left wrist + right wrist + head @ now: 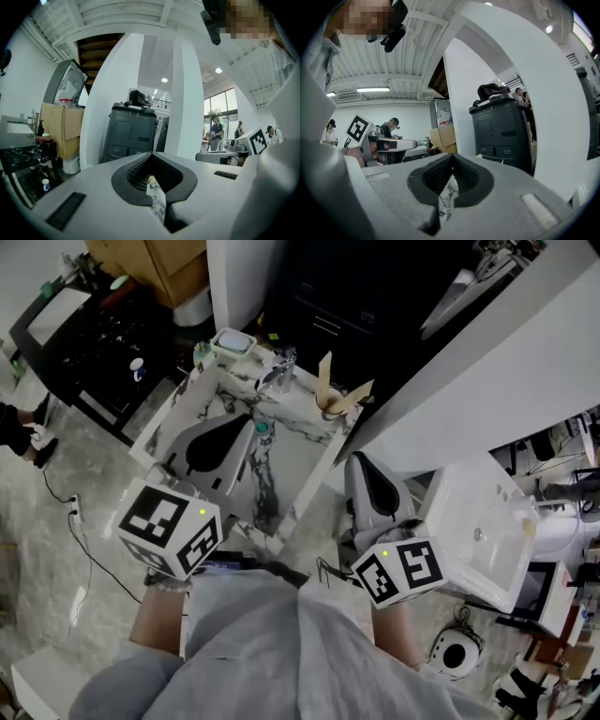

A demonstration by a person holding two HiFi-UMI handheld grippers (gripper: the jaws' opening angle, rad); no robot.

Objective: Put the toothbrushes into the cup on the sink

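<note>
1. Reaching out over the marble sink (292, 454), the left gripper (251, 432) points toward its far end, with its marker cube low at the left of the head view.
2. In the left gripper view the left gripper (151, 159) has its jaws brought together at the tips. Only marbled surface and a small pale speck show through the slot beneath them, and nothing is seen clamped there.
3. A small teal-topped thing (262, 427) sits just past the left gripper's tip on the sink. Whether it is a toothbrush, or touches the jaws, cannot be told.
4. The right gripper (360, 461) is off the sink's right edge, near its right corner and apart from the left gripper.
5. Its own view shows the right gripper (451, 159) fully closed and empty, with marble veining visible through the slot below the tips.
6. A pale, green-rimmed cup (232, 343) stands at the sink's far left corner, just left of the faucet (279, 371) and well clear of both grippers. What is inside it cannot be made out.
7. A torn brown paper piece (336, 396) stands at the sink's far right corner.
8. A white basin (480, 521) lies on the floor to the right of the right gripper.
9. A dark grey cabinet (129, 133) stands ahead in both gripper views.
</note>
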